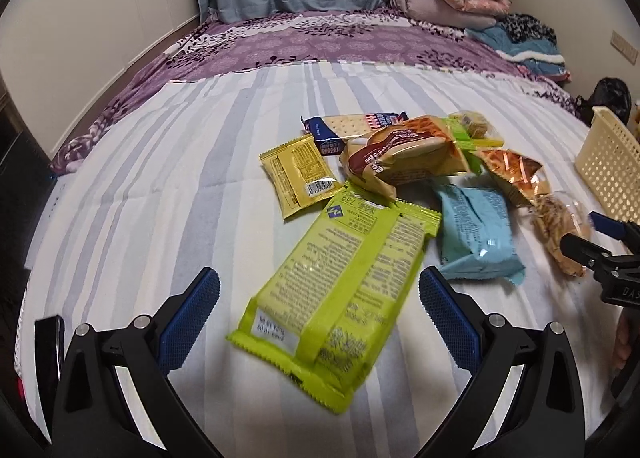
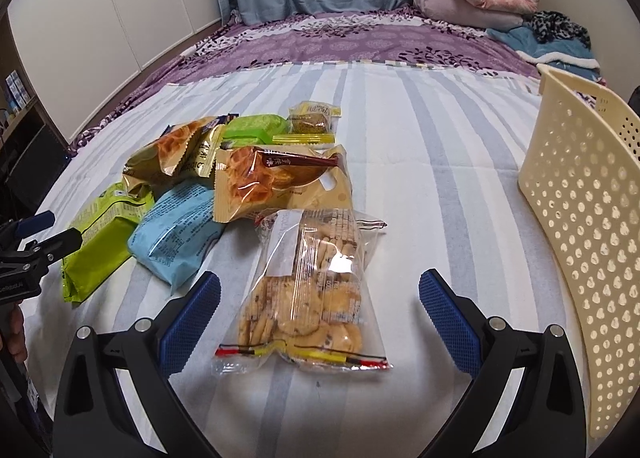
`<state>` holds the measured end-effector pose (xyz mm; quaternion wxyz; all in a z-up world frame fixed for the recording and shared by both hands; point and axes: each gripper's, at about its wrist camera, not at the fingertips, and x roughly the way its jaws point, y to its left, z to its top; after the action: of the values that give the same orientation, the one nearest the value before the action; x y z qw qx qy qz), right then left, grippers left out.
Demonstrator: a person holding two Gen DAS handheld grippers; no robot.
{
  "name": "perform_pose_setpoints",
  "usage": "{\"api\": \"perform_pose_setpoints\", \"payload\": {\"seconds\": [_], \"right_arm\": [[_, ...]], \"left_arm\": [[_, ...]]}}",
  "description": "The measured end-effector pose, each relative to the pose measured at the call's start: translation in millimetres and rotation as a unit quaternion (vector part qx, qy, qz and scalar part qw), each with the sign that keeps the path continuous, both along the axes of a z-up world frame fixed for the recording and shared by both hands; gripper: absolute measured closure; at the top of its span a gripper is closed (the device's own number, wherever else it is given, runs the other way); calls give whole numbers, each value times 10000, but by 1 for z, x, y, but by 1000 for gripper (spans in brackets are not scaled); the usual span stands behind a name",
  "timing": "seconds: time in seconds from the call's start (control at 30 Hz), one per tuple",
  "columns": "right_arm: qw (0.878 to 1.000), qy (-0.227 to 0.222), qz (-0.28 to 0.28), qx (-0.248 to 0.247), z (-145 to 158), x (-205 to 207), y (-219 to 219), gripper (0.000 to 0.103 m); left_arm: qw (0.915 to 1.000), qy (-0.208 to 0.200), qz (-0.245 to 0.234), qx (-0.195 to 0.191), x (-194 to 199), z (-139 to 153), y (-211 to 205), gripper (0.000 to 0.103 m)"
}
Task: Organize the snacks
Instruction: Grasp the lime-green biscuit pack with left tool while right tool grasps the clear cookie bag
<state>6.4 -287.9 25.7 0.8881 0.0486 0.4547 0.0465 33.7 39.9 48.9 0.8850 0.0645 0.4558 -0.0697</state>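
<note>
Lime packet [image 1: 340, 298], stamp perhaps "2024.10.09", between open left gripper [image 1: 319, 308].

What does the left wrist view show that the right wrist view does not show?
Only the left wrist view shows the small yellow packet and the blue cracker pack, and the left gripper open around the lime-green packet.

Only the right wrist view shows the white wardrobe doors and the right gripper open around the clear biscuit bag.

Both show the light blue packet, the cream basket and the striped sheet.
</note>
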Motion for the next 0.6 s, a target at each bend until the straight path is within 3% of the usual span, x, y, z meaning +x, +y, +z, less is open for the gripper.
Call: {"api": "perform_pose_setpoints", "payload": {"seconds": [0.2, 0.43, 0.6], "right_arm": [[9999, 136, 55, -9, -7, 5, 4, 5], [9997, 206, 145, -35, -12, 10, 11, 5], [9995, 212, 222, -100, -14, 13, 17, 12]], "left_arm": [[9987, 407, -236, -171, 19, -17, 0, 2], [9977, 506, -438, -68, 20, -29, -10, 2], [9976, 560, -304, -276, 22, -34, -6, 14]]}}
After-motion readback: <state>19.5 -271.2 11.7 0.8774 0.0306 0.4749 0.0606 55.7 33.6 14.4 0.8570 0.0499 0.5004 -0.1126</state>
